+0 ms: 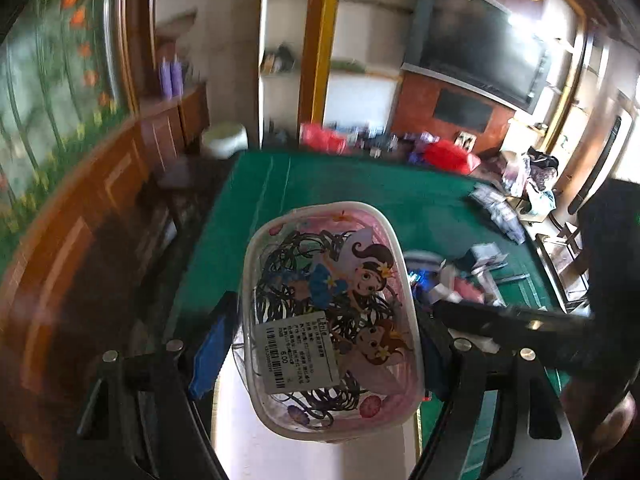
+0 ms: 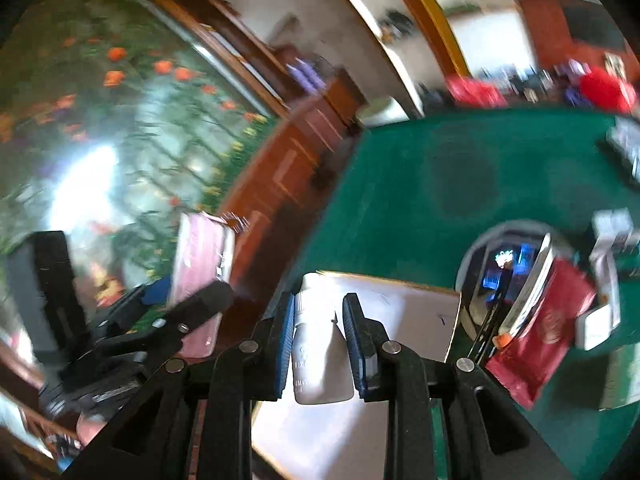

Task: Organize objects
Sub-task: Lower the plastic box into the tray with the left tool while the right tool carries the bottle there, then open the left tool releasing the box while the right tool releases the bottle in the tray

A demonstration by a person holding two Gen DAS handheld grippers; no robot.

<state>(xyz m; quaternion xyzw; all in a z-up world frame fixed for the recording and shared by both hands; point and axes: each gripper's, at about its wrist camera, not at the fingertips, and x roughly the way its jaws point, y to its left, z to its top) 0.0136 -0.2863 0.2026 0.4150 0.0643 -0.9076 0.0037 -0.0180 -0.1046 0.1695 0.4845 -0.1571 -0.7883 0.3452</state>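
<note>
In the left wrist view my left gripper [image 1: 322, 314] is shut on a clear pink plastic box [image 1: 332, 312], held above the green table [image 1: 320, 184]. The box has a cartoon lid with a price label, and dark hair ties show inside. In the right wrist view the same pink box [image 2: 200, 264] appears edge-on at the left. My right gripper [image 2: 320, 306] is shut on a small white bottle [image 2: 320, 352], with a blue pad on each side. It hangs over a white sheet [image 2: 404, 312] at the table's near edge.
A round metal tin [image 2: 504, 276] and a red packet [image 2: 540, 344] lie on the table to the right among small packets [image 1: 480, 264]. Red bags [image 1: 448, 156] line the far edge. A wooden cabinet [image 1: 120, 184] runs along the left.
</note>
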